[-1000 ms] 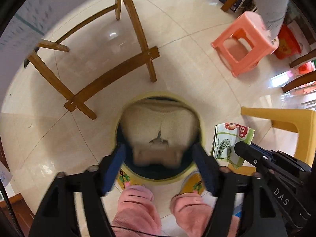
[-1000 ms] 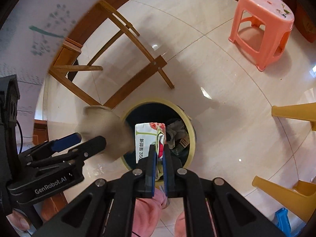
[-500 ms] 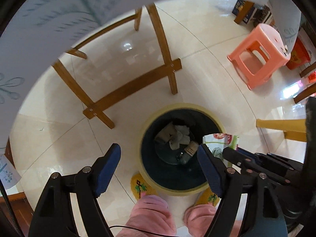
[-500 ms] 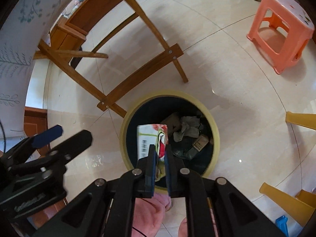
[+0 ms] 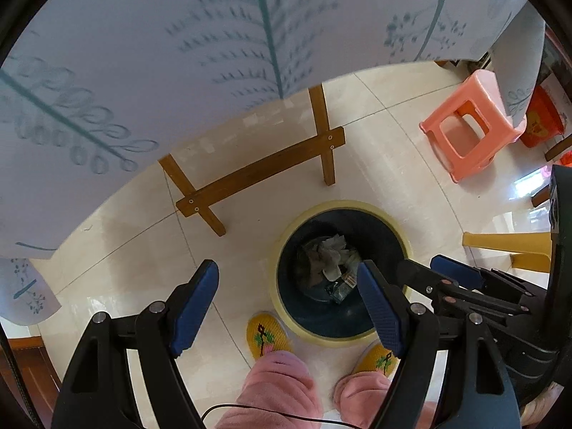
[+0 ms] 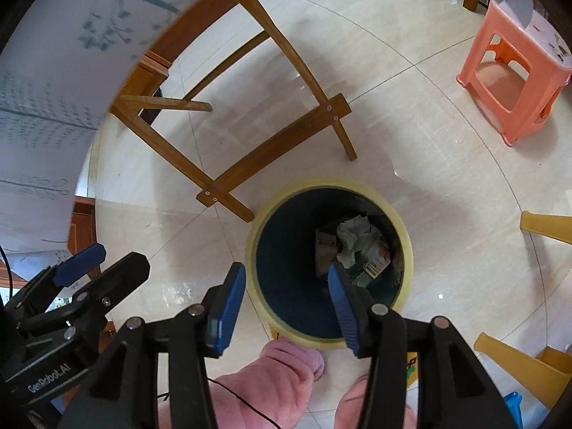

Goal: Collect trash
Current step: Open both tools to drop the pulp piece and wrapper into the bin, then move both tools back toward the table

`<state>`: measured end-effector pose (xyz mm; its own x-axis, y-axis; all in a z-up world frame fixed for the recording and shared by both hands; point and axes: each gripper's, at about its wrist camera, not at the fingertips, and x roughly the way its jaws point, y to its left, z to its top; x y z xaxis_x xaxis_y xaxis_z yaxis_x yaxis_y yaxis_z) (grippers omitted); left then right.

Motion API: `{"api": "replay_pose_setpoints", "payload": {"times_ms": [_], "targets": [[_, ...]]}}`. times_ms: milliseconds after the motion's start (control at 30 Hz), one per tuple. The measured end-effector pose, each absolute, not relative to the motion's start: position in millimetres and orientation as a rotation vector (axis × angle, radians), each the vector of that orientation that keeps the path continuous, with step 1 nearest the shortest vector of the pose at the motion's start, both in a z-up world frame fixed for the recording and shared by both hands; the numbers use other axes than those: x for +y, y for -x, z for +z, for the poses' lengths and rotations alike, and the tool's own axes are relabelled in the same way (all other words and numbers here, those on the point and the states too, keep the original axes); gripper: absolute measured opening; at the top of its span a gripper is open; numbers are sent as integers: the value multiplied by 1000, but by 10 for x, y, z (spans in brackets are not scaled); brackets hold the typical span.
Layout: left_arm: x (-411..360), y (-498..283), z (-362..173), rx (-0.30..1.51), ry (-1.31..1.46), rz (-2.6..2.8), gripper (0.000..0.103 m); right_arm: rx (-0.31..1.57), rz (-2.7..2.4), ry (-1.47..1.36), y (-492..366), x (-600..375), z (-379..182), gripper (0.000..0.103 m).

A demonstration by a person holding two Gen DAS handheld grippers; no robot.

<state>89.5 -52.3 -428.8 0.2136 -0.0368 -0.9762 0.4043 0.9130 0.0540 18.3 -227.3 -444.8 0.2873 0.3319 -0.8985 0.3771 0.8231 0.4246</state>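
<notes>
Hovering both grippers, left (image 5: 287,307) and right (image 6: 286,302), fingers wide and empty, above the trash bin (image 6: 405,236); drop step looks complete; next, I locate remaining trash.

Floor (image 6: 447,178): glossy glazed tile (reflective). Desk legs (image 6: 271,150): varnished wood. Stool (image 6: 511,75): smooth plastic; bin trash (image 6: 352,241): crumpled paper.

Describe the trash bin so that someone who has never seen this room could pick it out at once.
Start at the wooden table frame on the pale tiled floor; just in front of its crossbar stands the round dark-blue bin with a pale yellow rim. It holds crumpled white paper and a printed packet. Unlike the square pink plastic stool nearby, it is circular and open-topped.
</notes>
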Motion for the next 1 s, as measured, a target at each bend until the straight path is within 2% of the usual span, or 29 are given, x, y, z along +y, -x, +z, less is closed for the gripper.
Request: {"api": "replay_pose_setpoints", "payload": {"times_ms": [233, 533, 767, 1000], "targets": [[-510, -796, -3723, 1303, -313, -355, 78, 1289, -28, -716, -85, -2333, -3904, 49], [-442, -621, -2518, 1234, -226, -396, 78, 1236, 49, -692, 121, -2371, -2688, 49], [-270, -518, -1444, 1063, -157, -389, 78, 1138, 156, -587, 208, -2307, -1688, 49], [-33, -510, -691, 912, -62, -329, 78, 1001, 223, -430, 134, -2223, -953, 49]]}}
